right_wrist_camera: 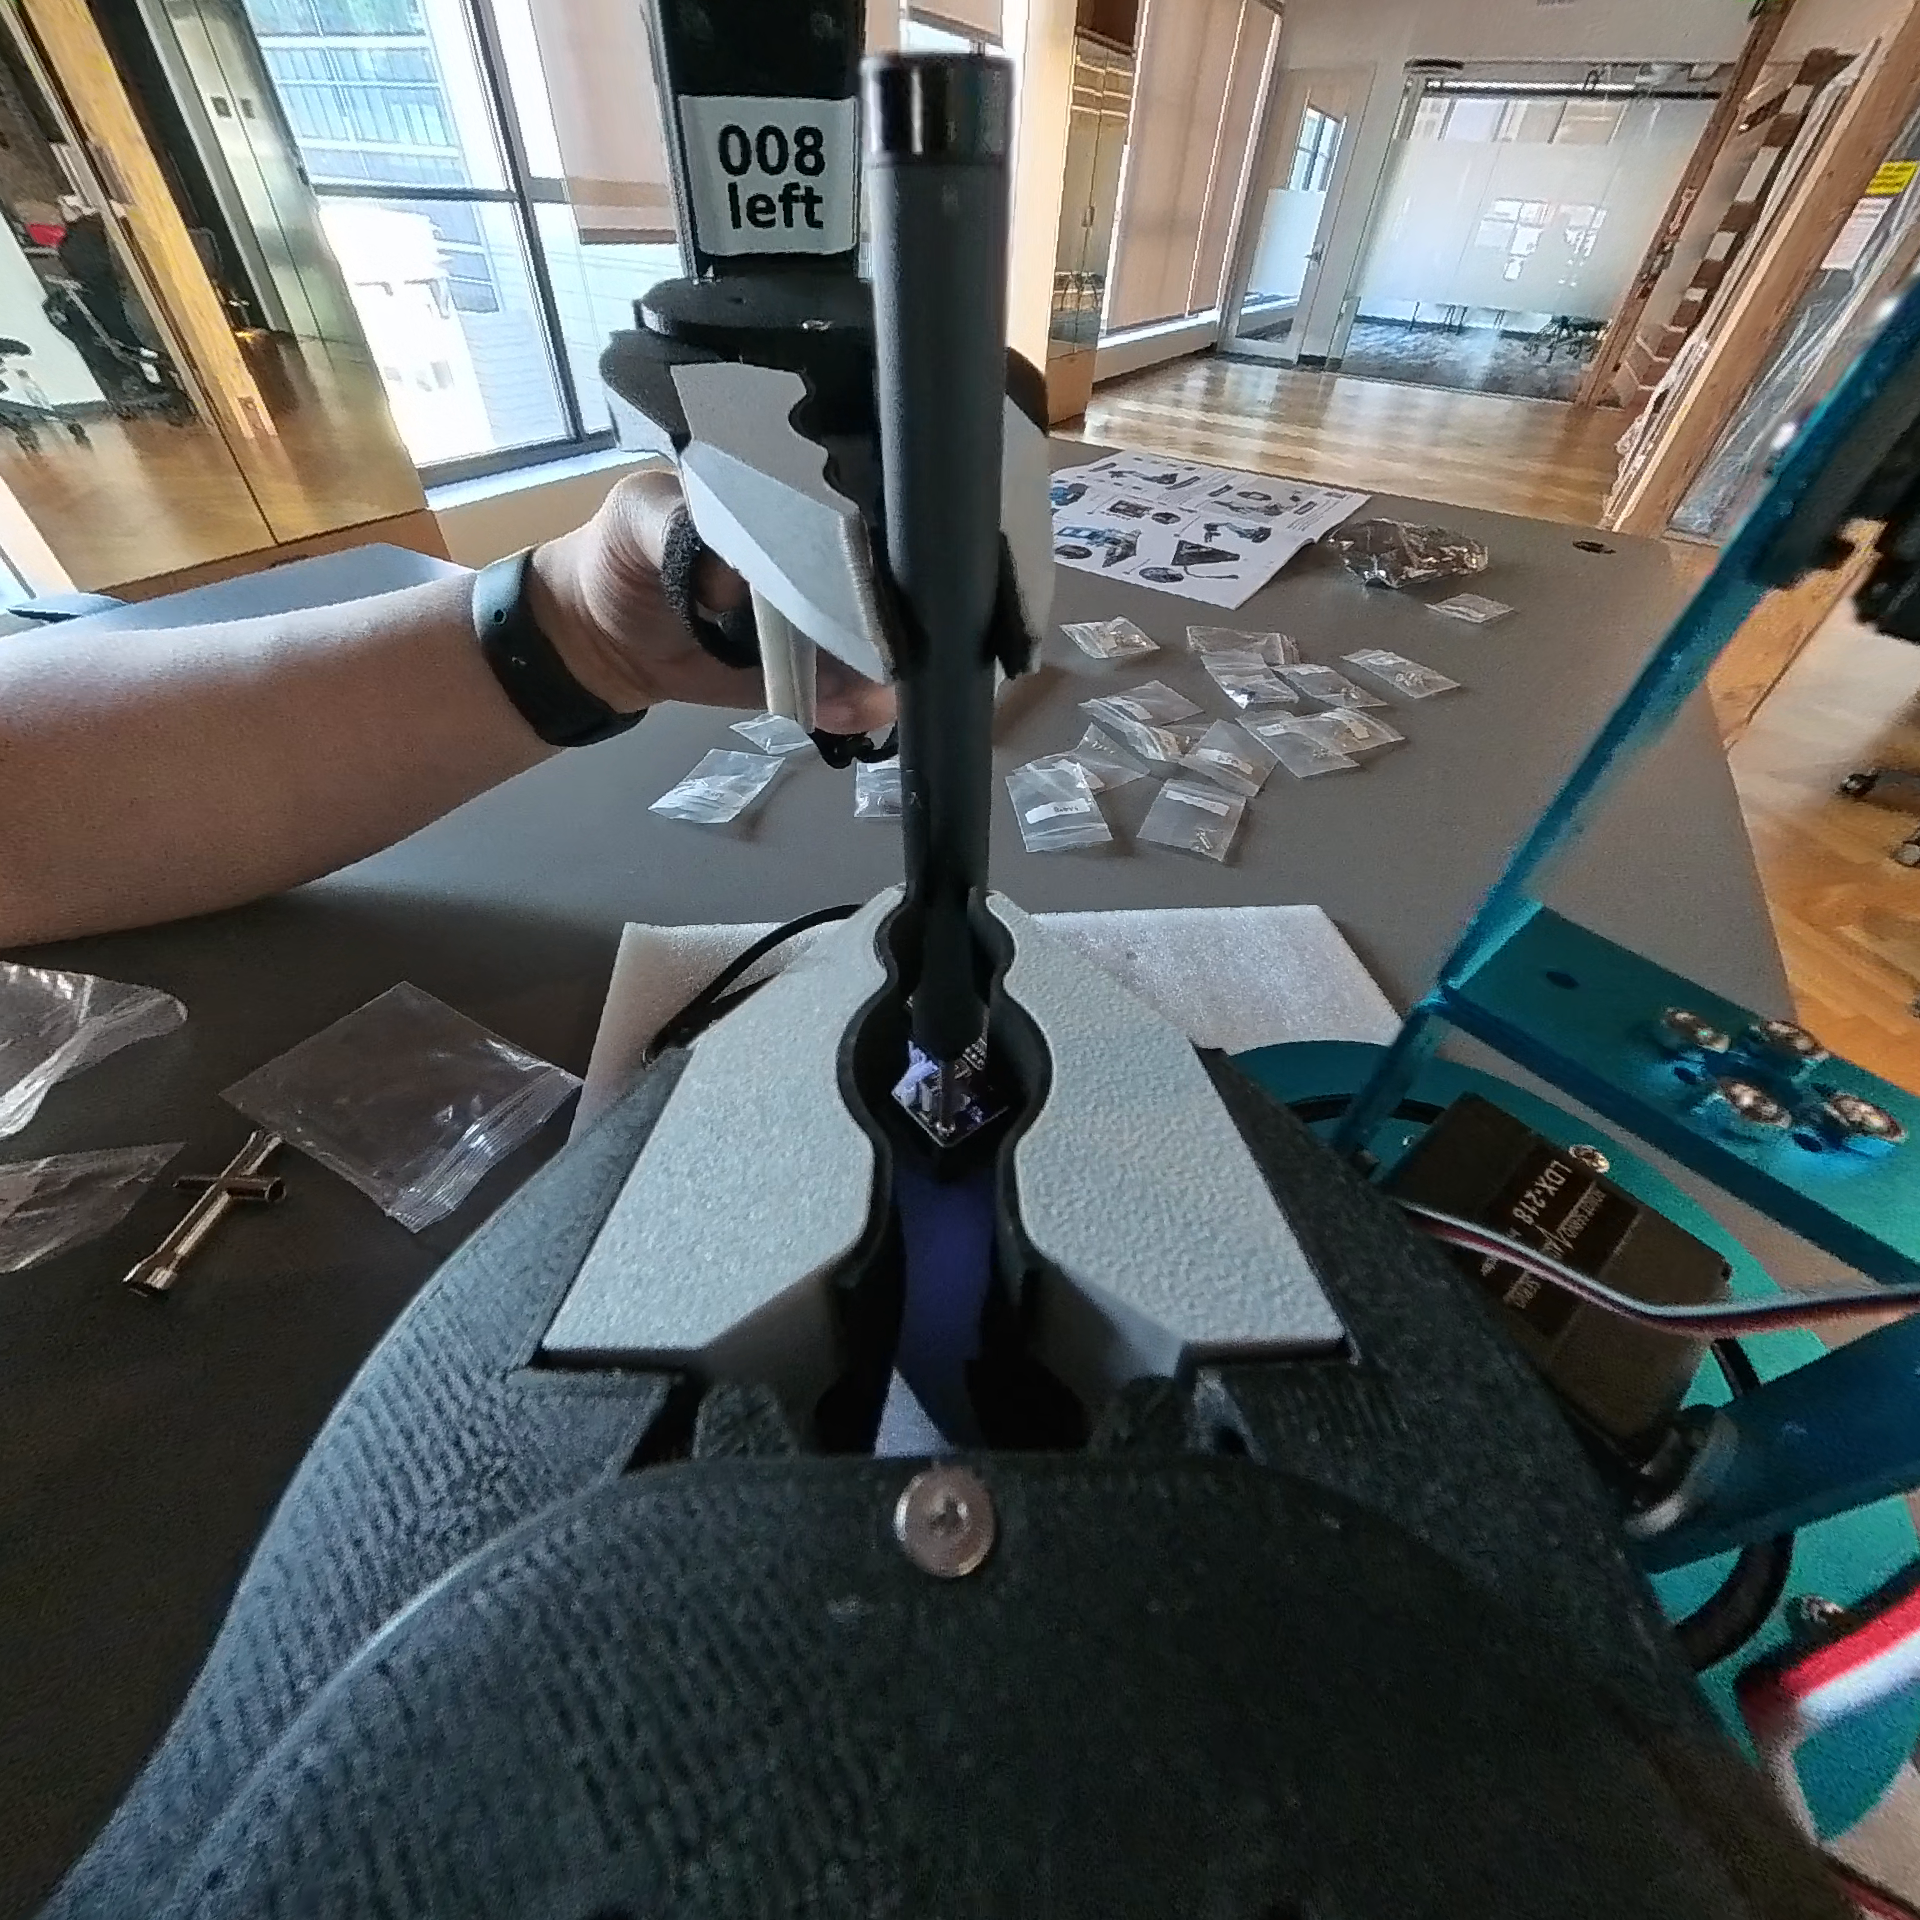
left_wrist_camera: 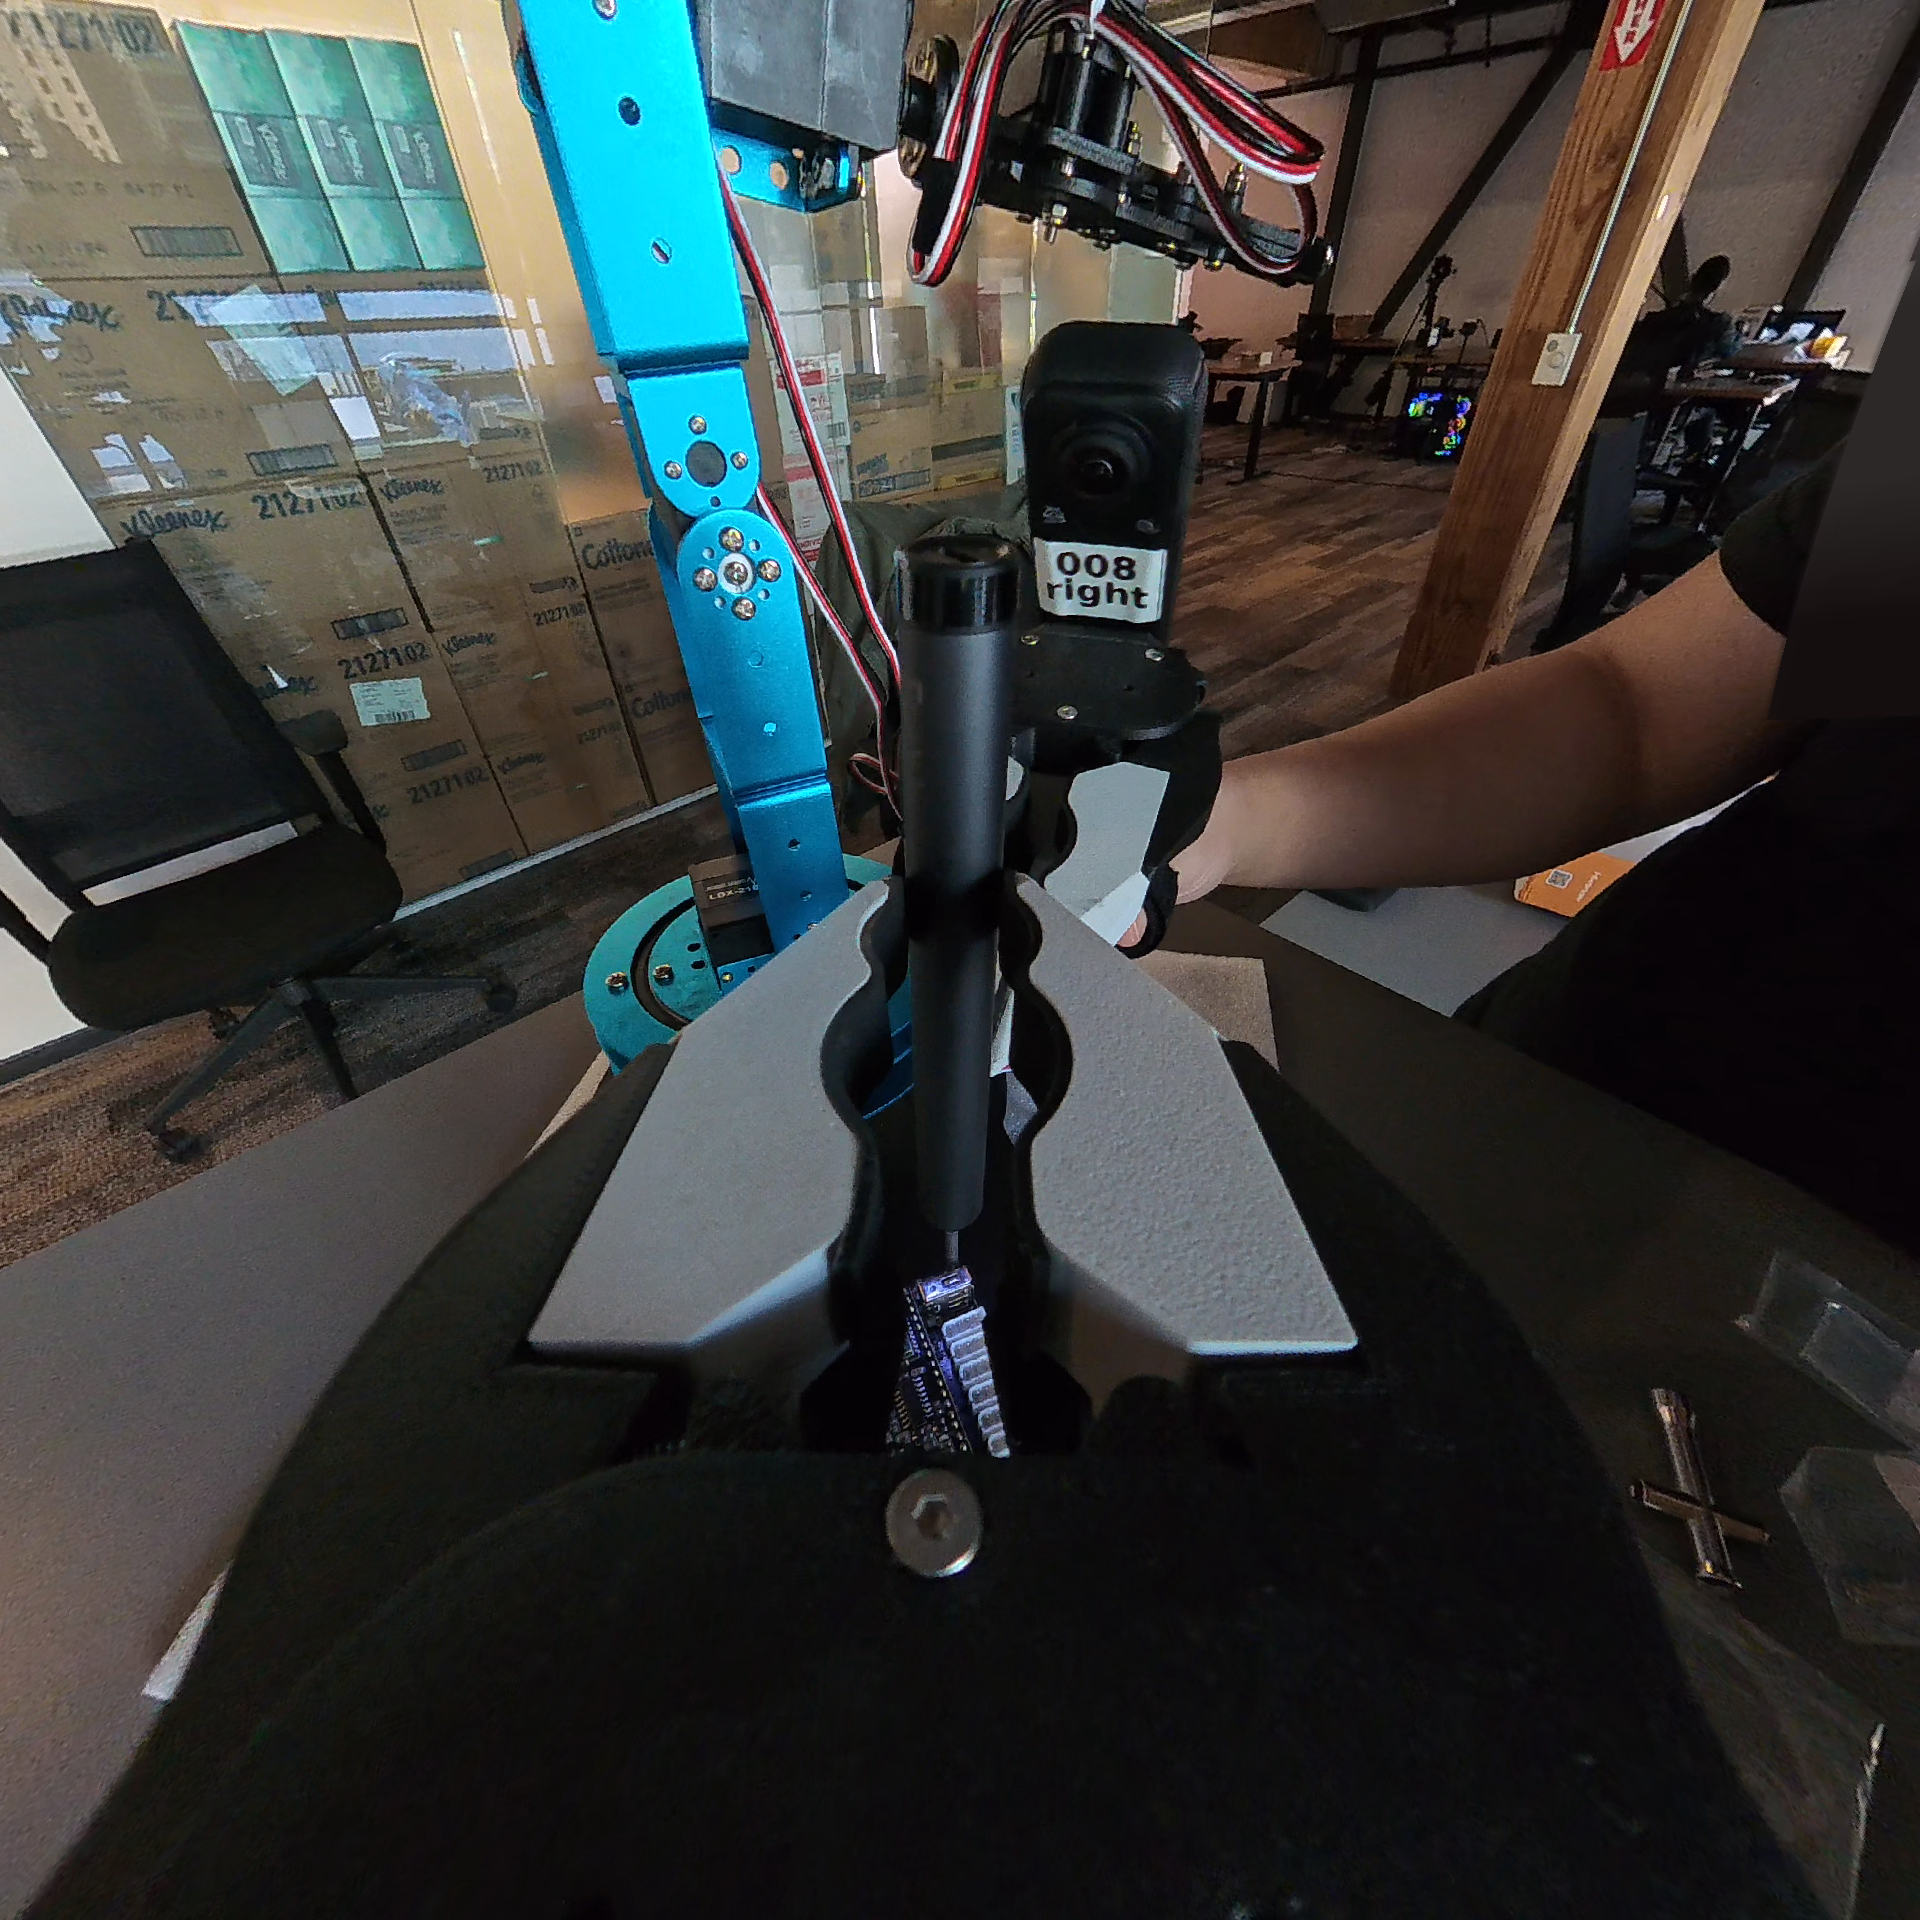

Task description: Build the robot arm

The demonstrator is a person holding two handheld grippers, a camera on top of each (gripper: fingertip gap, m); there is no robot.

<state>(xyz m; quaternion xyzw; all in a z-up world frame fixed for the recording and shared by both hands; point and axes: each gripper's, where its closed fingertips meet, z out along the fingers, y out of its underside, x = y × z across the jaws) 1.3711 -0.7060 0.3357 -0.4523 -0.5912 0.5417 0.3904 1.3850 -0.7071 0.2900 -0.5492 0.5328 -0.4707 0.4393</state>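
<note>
My left gripper (left_wrist_camera: 951, 904) is shut on a dark grey screwdriver (left_wrist_camera: 951, 810) and holds it upright. The driver's tip points down at a small blue circuit board (left_wrist_camera: 951, 1351) seen low between my fingers. In the right wrist view my right gripper (right_wrist_camera: 940, 920) is shut on that blue circuit board (right_wrist_camera: 945, 1107), which sits edge-on between the pads. The screwdriver (right_wrist_camera: 935, 416) comes down onto the board through the gap at the fingertips. The left gripper (right_wrist_camera: 935, 634) clamps the driver's shaft higher up, a hand behind it.
A blue metal robot arm (left_wrist_camera: 665, 260) rises from a round base (left_wrist_camera: 644, 977) just behind; its servo (right_wrist_camera: 1558, 1226) lies right. A cross wrench (right_wrist_camera: 208, 1195), many small parts bags (right_wrist_camera: 1226, 727), an instruction sheet (right_wrist_camera: 1195, 520) and white foam (right_wrist_camera: 1195, 966) lie on the grey table. An office chair (left_wrist_camera: 208, 831) stands left. Tip to tip, the grippers are about 5 cm apart.
</note>
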